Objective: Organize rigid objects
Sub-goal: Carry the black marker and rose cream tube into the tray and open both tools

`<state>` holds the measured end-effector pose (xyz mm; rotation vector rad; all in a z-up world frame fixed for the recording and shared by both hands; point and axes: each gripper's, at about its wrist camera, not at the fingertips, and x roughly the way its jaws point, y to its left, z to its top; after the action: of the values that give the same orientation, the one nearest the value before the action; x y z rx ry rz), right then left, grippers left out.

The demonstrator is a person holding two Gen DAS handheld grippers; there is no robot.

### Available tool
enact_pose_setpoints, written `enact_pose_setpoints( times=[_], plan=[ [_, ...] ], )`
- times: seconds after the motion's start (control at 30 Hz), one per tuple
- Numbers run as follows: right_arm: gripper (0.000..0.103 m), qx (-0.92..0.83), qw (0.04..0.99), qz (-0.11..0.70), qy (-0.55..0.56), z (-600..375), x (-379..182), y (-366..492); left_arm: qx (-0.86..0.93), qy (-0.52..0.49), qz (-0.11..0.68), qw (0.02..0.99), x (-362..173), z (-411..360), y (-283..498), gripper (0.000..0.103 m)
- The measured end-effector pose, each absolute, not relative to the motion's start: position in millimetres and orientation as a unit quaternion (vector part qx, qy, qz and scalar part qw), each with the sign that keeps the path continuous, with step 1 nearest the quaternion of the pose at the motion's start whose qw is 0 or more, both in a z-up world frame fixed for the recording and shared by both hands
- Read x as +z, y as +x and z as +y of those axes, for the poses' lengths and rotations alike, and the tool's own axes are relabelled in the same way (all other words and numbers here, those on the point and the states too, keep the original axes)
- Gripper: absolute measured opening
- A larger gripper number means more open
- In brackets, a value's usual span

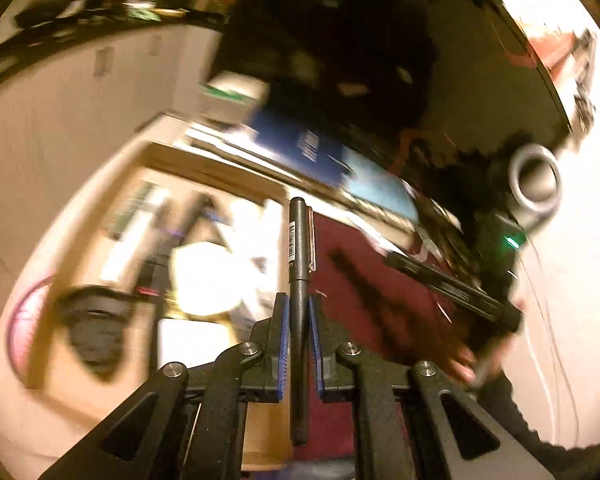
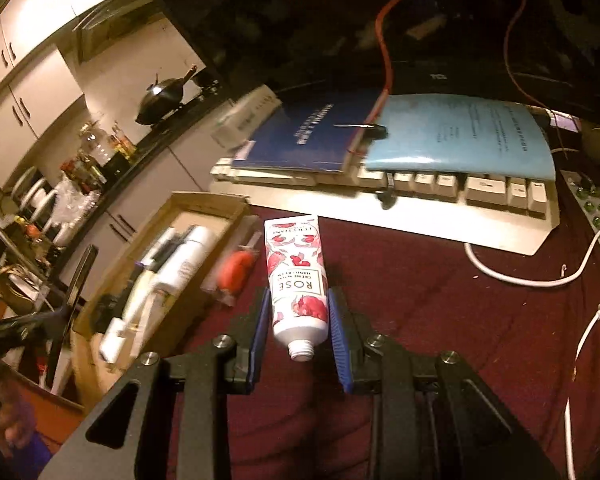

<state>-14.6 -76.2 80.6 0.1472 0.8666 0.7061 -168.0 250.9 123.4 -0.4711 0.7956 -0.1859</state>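
Note:
My left gripper is shut on a black pen, which points straight ahead between the blue pads, held above the dark red cloth. In the blurred left wrist view the other hand-held gripper shows at the right, with a person's hand on it. My right gripper is shut on a white hand cream tube with red roses; its threaded neck has no cap and points back at the camera. A cardboard box to the left holds white tubes and bottles.
A keyboard lies ahead, partly under a dark blue book and a light blue booklet. A red object lies beside the box. White cables, a green pill strip and an orange cable are at the right. A dark red cloth covers the table.

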Motion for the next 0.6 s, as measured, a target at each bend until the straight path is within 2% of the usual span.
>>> enact_pose_setpoints(
  times=[0.3,0.6],
  plan=[
    [0.028,0.399,0.825,0.397,0.051,13.9,127.0,-51.9,-0.034,-0.246,0.376,0.893,107.7,317.9,-164.2,0.009],
    [0.028,0.396,0.822,0.408,0.006,82.4,117.8,-57.1,-0.011,-0.223,0.378,0.898,96.9,333.6,-159.8,0.009]
  ],
)
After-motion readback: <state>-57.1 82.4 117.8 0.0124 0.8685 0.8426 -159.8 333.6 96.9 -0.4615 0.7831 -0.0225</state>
